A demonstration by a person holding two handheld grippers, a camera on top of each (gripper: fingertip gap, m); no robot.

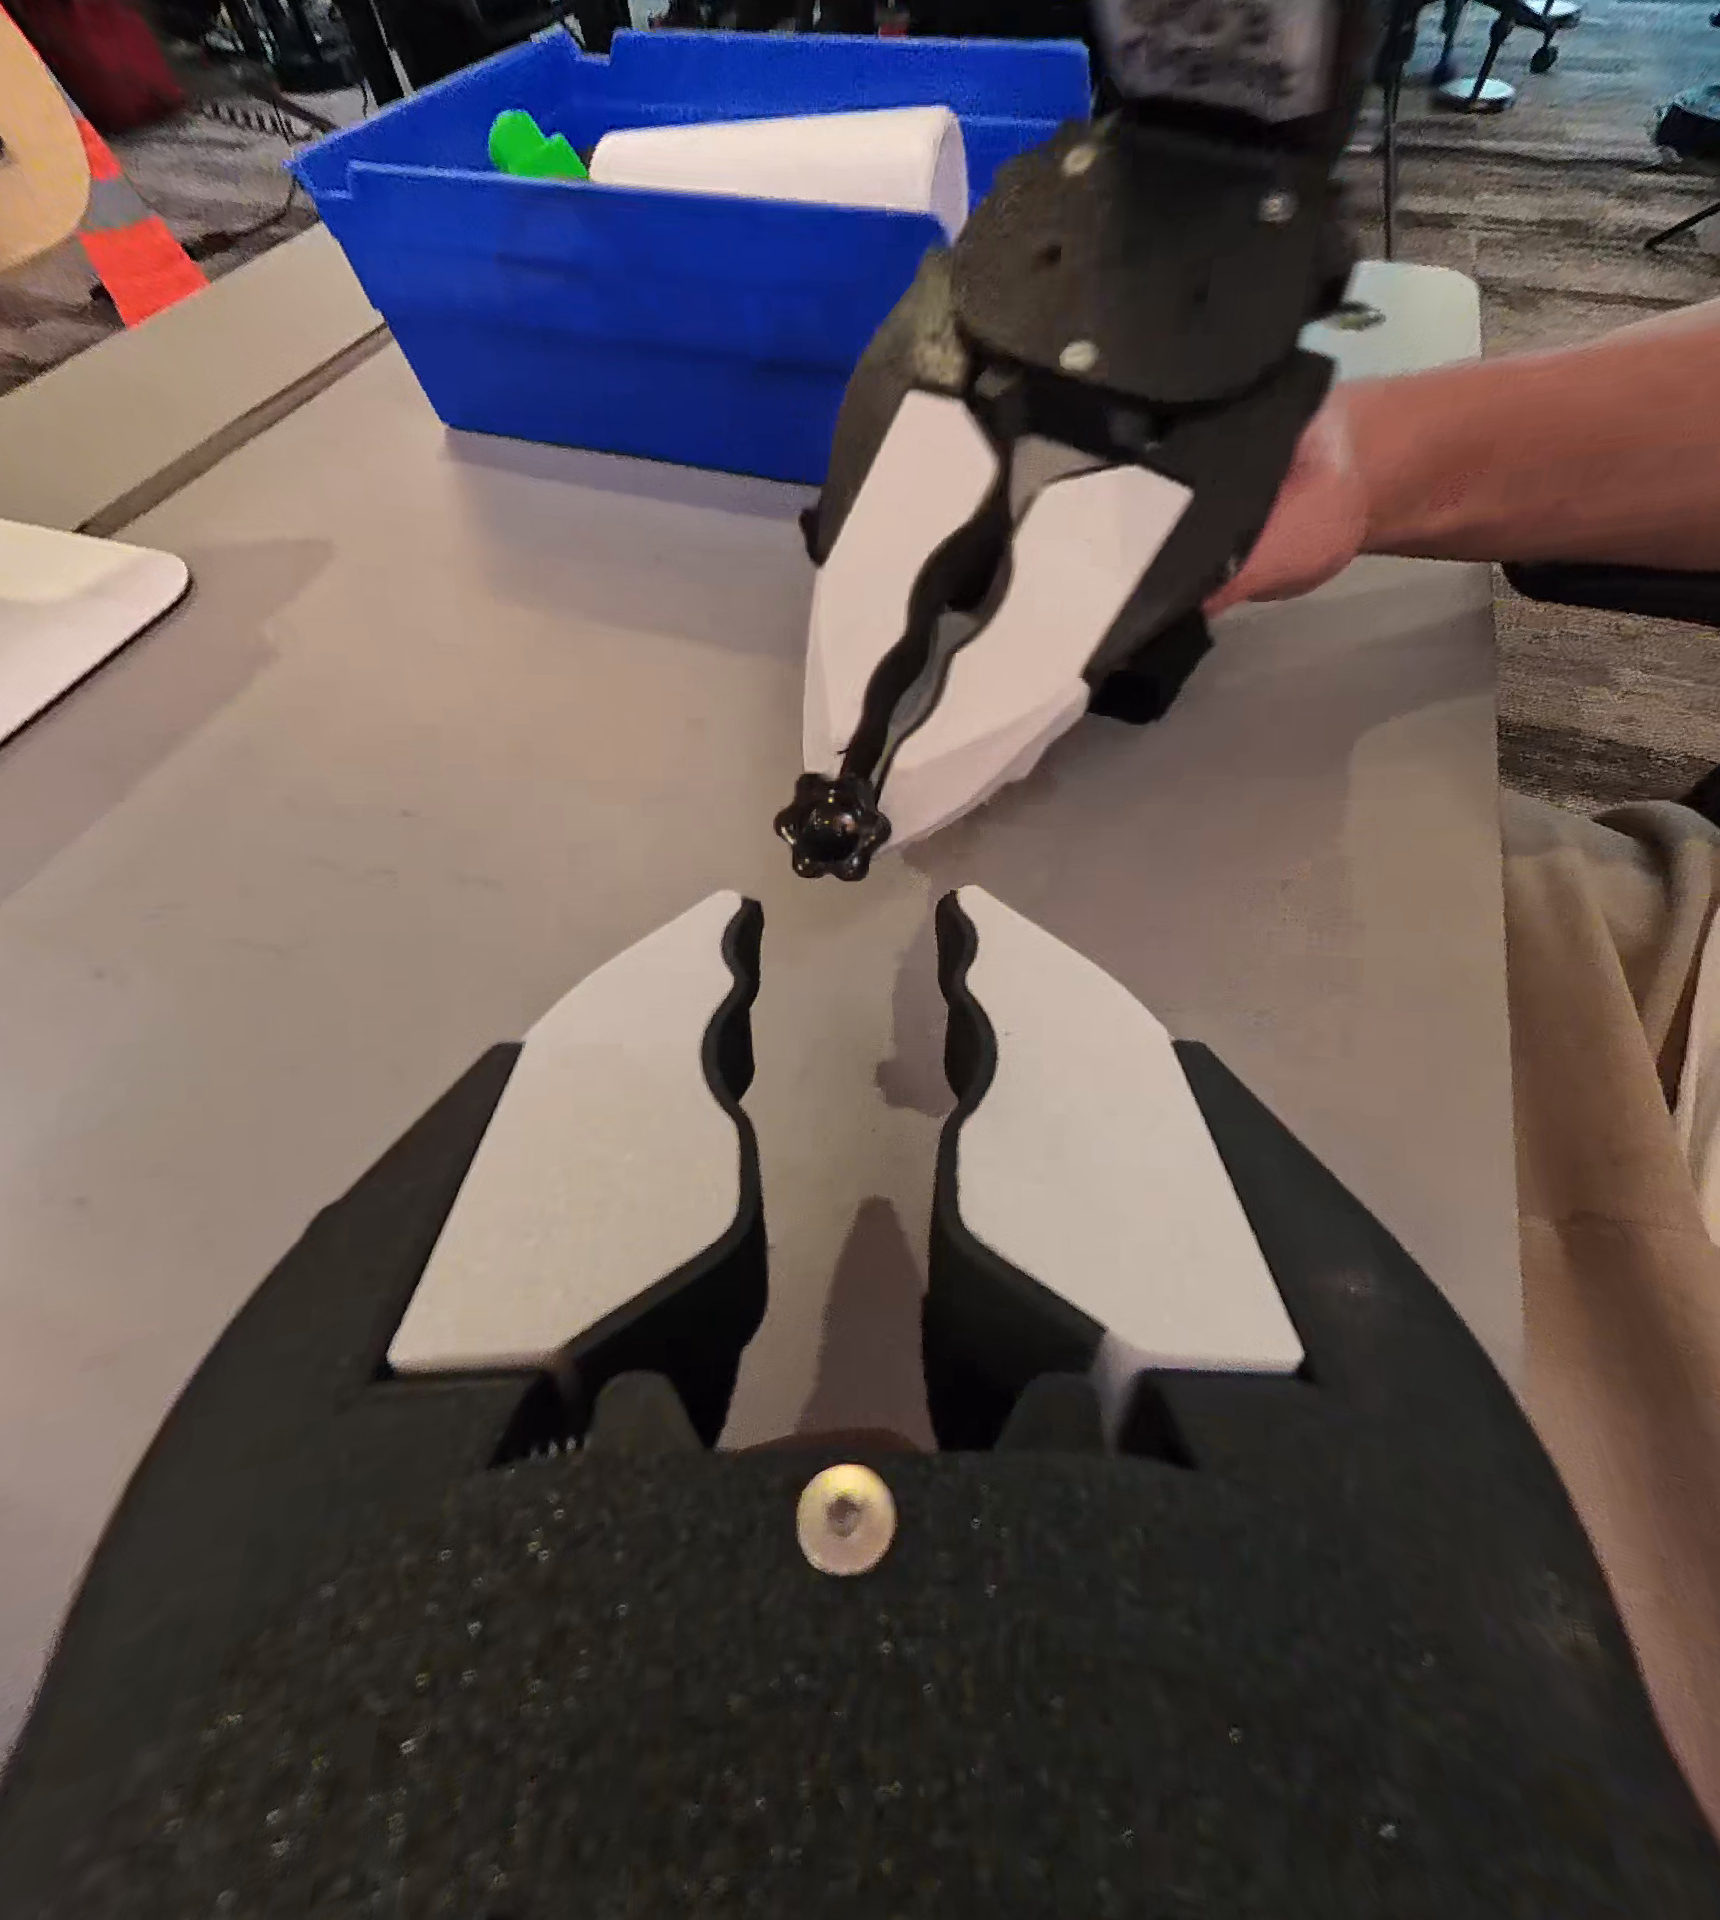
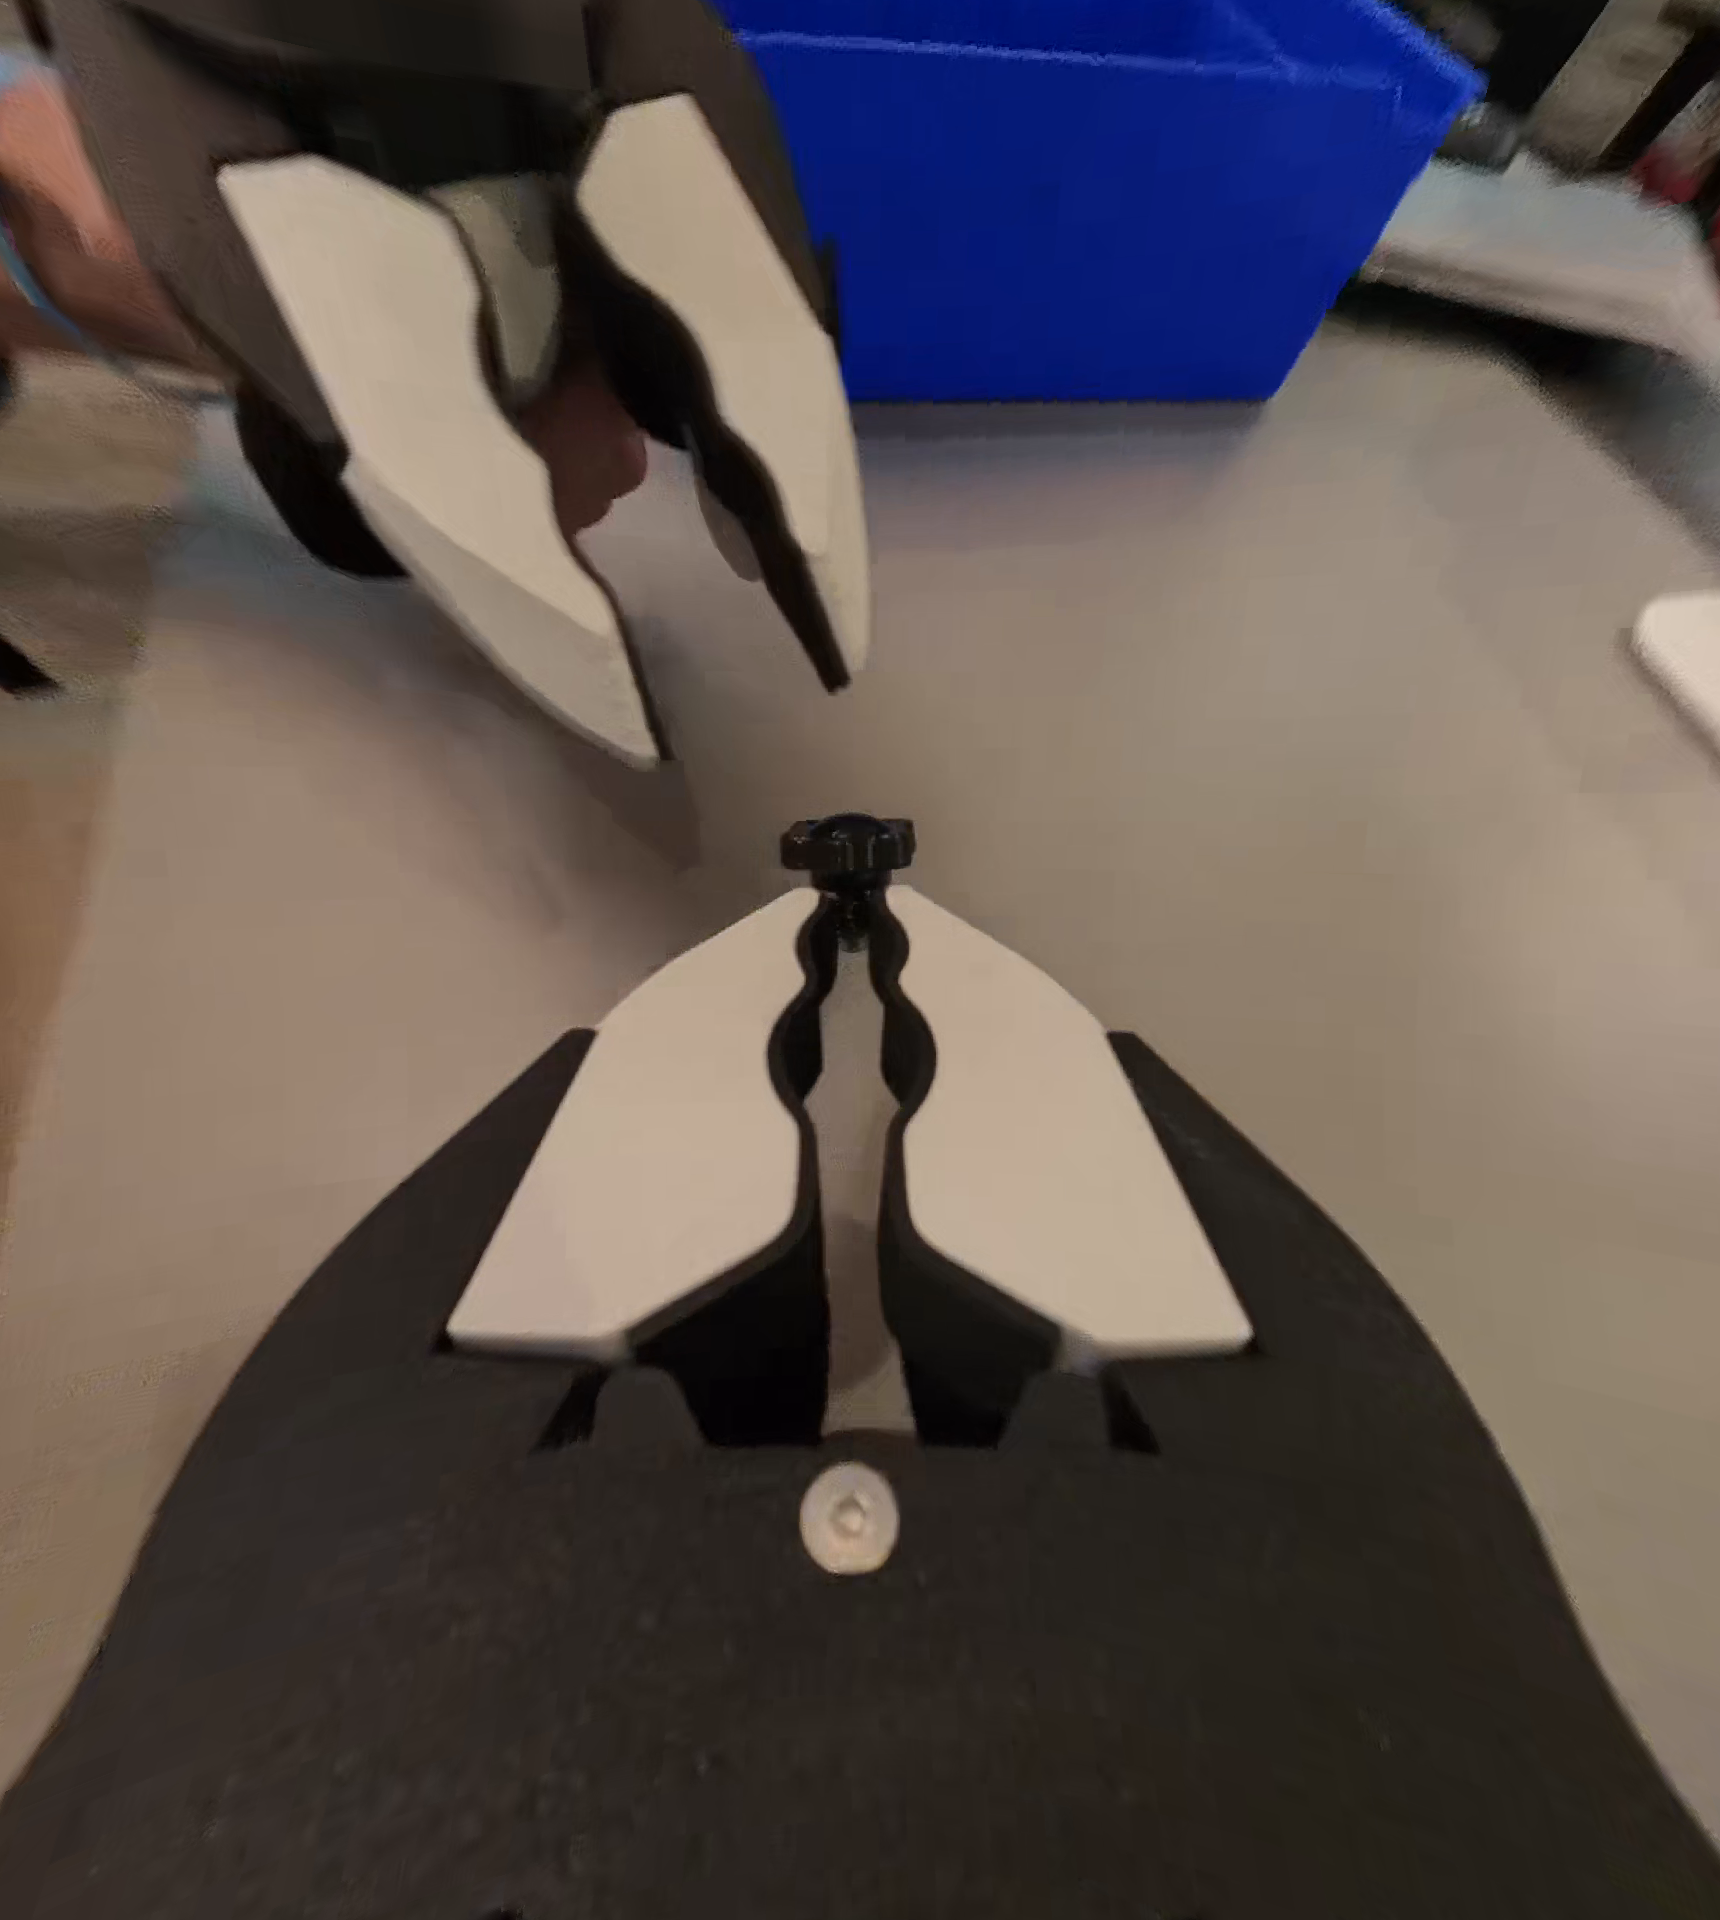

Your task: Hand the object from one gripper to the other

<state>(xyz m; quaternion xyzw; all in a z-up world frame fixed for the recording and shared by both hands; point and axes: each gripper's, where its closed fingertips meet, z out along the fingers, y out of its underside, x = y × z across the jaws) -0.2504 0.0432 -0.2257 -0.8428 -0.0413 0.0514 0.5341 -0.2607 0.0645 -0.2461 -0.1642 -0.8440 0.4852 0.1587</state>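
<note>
Right wrist view showed the right gripper point(image 2: 848, 914) nearly closed, its white fingers point(image 2: 721, 1122) pinching the thin stem of a small black knob point(image 2: 847, 840) right at the tips. The lobed head of the knob stood clear beyond the fingertips, held above the grey table point(image 2: 1251, 935) and touching nothing else.

From the left wrist view the same knob point(image 1: 830, 828) hung just ahead of the left gripper point(image 1: 848, 909), whose fingers point(image 1: 607, 1122) were spread apart with nothing between them (only bare tabletop showed through the gap). The knob's head sat near those open tips, just short of them and a little toward the left finger, not yet inside the gap. The right gripper point(image 1: 871, 805) came in from the upper right, tilted down toward it.

Outward from the two grippers, the table point(image 1: 368, 831) lay open on both sides of the meeting point. A blue bin point(image 1: 627, 301) sat at the far side, well apart from the knob, holding a white cylinder point(image 1: 794, 156) and a green piece point(image 1: 529, 145). A white flat base point(image 1: 35, 613) rested near the left edge of the table. The table's right edge ran close beside the right gripper, where a person's forearm point(image 1: 1562, 447) reached in over it and beige fabric point(image 1: 1666, 1143) lay just past the edge.
</note>
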